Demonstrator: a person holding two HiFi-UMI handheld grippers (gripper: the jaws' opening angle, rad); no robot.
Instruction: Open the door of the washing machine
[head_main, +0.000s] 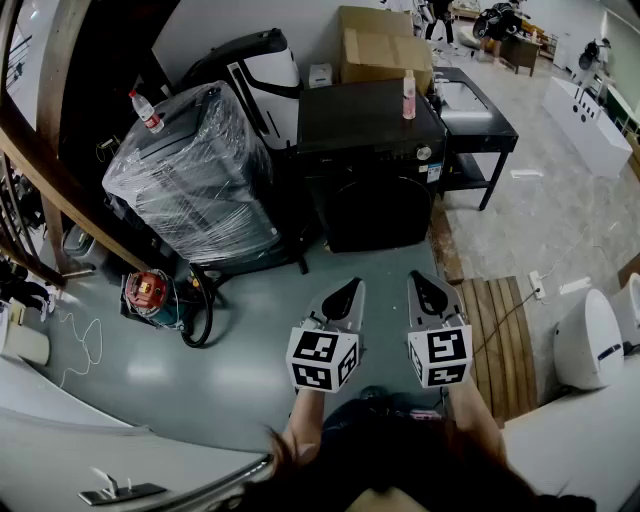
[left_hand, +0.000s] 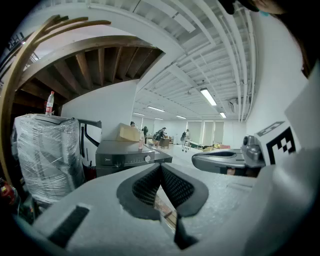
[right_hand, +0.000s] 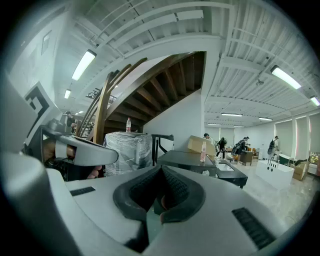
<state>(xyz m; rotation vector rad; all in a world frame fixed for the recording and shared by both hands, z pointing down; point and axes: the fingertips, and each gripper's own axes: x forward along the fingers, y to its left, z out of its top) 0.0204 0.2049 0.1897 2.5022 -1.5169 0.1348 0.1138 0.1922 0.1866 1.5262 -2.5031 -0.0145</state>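
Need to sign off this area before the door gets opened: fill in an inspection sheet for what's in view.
Surface: grey floor.
Job's things: black washing machine, door shut, pink bottle standing on top.
Clutter: film-wrapped appliance with a water bottle on it; cardboard box behind the machine; red tool on the floor.
Grippers: left gripper and right gripper both shut, empty, short of the machine.
Cables: black hose looped and white cord at left; power strip at right.
Surroundings: wooden stair beams, black table.
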